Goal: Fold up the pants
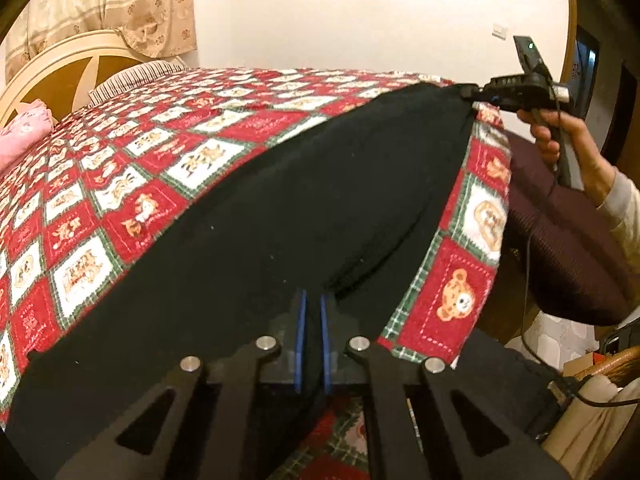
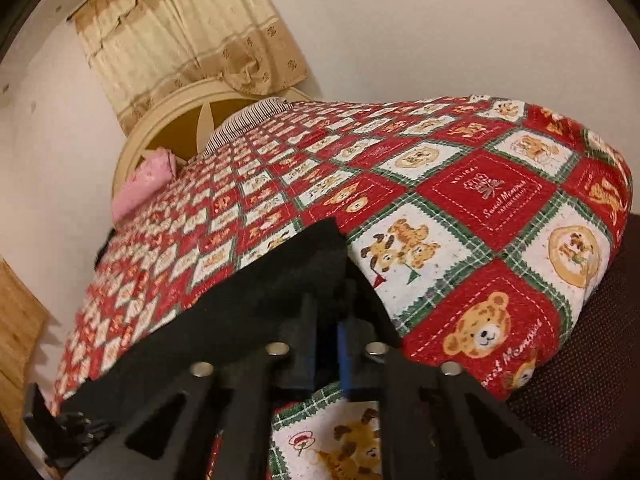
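Note:
The black pants (image 1: 304,196) lie stretched along the near edge of a bed covered by a red, white and green bear-print quilt (image 1: 132,184). My left gripper (image 1: 313,304) is shut on the near end of the pants; its blue pads pinch the black cloth. My right gripper (image 1: 470,92) shows far right in the left wrist view, shut on the other end of the pants, held by a hand. In the right wrist view the pants (image 2: 248,300) run left from my right gripper (image 2: 328,320), whose fingers clamp the black cloth at the quilt's (image 2: 472,216) edge.
A pink pillow (image 1: 20,132) and a striped pillow (image 1: 132,76) lie by the cream headboard (image 1: 60,68). A dark maroon cushion (image 1: 560,232) sits beside the bed on the right. A wicker basket (image 1: 612,364) and cables are at lower right. A curtain (image 2: 192,40) hangs behind.

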Motion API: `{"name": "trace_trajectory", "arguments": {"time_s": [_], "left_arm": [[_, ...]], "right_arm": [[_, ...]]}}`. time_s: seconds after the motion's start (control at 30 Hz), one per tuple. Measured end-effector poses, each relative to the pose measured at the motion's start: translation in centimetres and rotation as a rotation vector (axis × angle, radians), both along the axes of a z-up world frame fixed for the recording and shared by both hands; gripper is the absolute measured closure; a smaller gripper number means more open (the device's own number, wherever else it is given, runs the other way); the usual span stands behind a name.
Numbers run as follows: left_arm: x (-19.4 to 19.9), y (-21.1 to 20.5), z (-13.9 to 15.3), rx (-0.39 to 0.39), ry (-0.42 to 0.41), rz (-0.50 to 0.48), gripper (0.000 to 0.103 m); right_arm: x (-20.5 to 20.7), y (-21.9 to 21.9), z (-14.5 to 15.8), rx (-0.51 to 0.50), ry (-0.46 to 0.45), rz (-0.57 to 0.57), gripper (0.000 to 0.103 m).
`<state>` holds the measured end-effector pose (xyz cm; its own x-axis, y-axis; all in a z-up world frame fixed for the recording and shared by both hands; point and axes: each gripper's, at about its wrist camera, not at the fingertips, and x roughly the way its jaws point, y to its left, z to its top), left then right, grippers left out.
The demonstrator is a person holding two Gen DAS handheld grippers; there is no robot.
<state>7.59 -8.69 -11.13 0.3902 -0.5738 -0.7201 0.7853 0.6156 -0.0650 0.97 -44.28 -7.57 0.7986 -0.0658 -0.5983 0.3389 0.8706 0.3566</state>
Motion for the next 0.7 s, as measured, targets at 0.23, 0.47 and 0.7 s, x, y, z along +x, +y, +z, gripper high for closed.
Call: {"name": "trace_trajectory", "arguments": {"time_s": [0.23, 0.47, 0.7], "left_arm": [[-0.2, 1.1, 1.0, -0.068, 0.065, -0.037, 0.096], [-1.0, 0.5, -1.8, -0.027, 0.079, -0.034, 0.091], [-2.5, 2.1, -0.2, -0.056, 0.023, -0.041, 0.043]], "right_arm": [[-1.3, 0.4, 1.9, -0.026, -0.057, -0.009, 0.098], [-1.3, -0.9, -1.9, 0.017, 0.027, -0.022, 0.097], [-4.0, -2.7, -0.1, 0.006, -0.031, -0.113, 0.040]]}}
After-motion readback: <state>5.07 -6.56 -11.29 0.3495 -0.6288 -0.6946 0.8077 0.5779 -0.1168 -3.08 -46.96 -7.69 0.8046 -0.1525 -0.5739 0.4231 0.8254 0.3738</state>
